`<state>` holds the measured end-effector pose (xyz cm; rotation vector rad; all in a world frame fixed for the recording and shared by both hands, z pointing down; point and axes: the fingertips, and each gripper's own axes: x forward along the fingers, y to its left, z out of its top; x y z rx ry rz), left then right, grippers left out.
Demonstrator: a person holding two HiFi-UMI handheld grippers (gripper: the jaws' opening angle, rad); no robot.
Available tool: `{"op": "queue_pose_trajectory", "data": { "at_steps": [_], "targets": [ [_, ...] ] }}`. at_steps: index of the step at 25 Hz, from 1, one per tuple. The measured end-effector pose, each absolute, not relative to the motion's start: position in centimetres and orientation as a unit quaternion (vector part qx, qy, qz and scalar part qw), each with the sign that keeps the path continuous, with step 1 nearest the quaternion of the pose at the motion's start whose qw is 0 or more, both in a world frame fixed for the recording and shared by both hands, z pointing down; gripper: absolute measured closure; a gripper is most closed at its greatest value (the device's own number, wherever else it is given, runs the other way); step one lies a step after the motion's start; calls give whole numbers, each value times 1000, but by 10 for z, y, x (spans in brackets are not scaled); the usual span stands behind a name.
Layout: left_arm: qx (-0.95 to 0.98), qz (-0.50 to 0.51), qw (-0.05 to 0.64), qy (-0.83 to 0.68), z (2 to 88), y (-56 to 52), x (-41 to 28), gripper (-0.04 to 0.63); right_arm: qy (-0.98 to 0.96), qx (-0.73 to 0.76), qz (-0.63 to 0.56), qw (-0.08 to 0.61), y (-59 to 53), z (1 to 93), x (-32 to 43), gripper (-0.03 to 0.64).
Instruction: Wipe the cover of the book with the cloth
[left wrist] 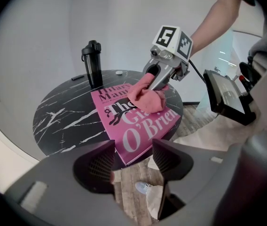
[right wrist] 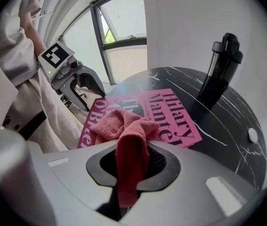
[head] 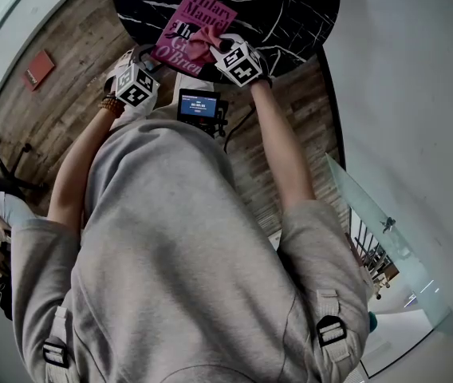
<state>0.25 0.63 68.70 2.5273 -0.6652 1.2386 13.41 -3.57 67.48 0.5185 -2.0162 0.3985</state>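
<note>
I read this as the wiping step itself, under way. My right tool is pinching a fold of the pink cloth, and the bunched end of the cloth rests on the cover of the book, about mid-cover in the left gripper view. The book lies flat and face up near the edge of the round black marbled desk, with its near corner overhanging that edge. My left tool has its jaws spread and nothing between them. It sits just off the overhanging corner, and as far as I can tell it isn't touching the book. For the next move I'd draw the cloth across the cover with light downward pressure. Because the book is loose and sticks out past the edge, I'd bring the left tool onto the near corner first to steady it, or else keep the strokes heading inward over the desk. A black lidded bottle stands behind the book, well clear of the cloth. The cover is magenta with "Hilary Mantel" in dark letters across the top. Below that are "The", a white word starting "Gia" that is partly under the cloth, and "O'Brien". I can't make out any brand on the bottle.
</note>
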Motion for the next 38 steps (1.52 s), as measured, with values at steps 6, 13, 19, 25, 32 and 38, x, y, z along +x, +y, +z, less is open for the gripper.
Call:
{"op": "queue_pose_trajectory", "data": {
  "at_steps": [6,13,19,25,32,38],
  "targets": [
    [868,424,125,-226,687,7,3,342,-831,208,166,488,-22,675,128,543],
    [869,423,125,-225,688,7,3,342,-834,200,167,486,-7,675,120,543],
    [869,422,125,-224,687,7,3,342,-836,195,168,485,4,676,116,543],
    [870,420,124,-225,687,6,4,342,-837,189,171,484,13,676,112,543],
    [871,417,126,-227,686,6,4,342,-859,192,159,446,-3,643,107,538],
    [870,416,128,-232,686,7,4,344,-866,246,98,423,-73,599,125,538]
  ]
}}
